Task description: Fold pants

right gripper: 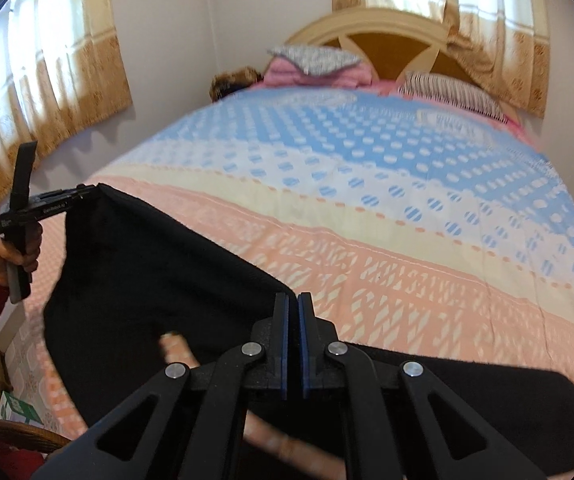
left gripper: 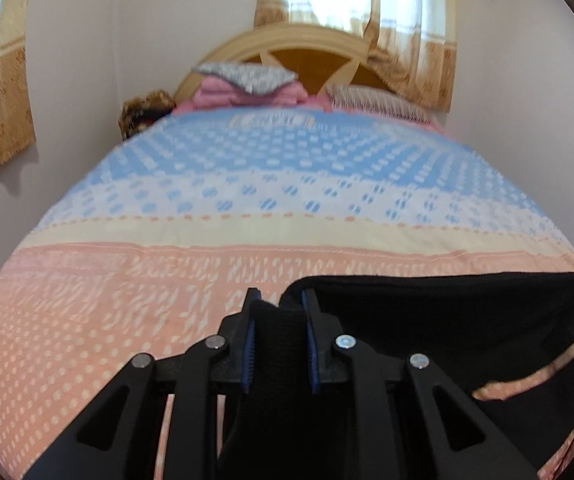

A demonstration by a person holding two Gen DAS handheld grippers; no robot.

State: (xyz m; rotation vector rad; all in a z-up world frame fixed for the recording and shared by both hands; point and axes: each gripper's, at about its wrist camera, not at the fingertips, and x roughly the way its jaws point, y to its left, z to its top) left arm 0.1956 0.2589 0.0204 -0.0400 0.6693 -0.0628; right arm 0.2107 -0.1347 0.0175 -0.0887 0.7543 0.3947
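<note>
The black pants (right gripper: pixel 159 264) hang stretched between my two grippers above the near end of the bed. In the left wrist view my left gripper (left gripper: pixel 279 300) is shut on a thick bunch of the black pants (left gripper: pixel 447 312), which spread off to the right. In the right wrist view my right gripper (right gripper: pixel 293 300) is shut on the pants' edge, its blue pads nearly together. My left gripper (right gripper: pixel 91 191) also shows at the far left of that view, held by a hand in a red sleeve, pinching the pants' far corner.
The bed (left gripper: pixel 247 184) has a pink, cream and blue patterned cover. Pillows and folded pink bedding (left gripper: pixel 247 88) lie by the headboard (left gripper: pixel 299 46). Curtained windows stand behind and to the left. A wicker chair (right gripper: pixel 19 436) and boxes sit at the lower left.
</note>
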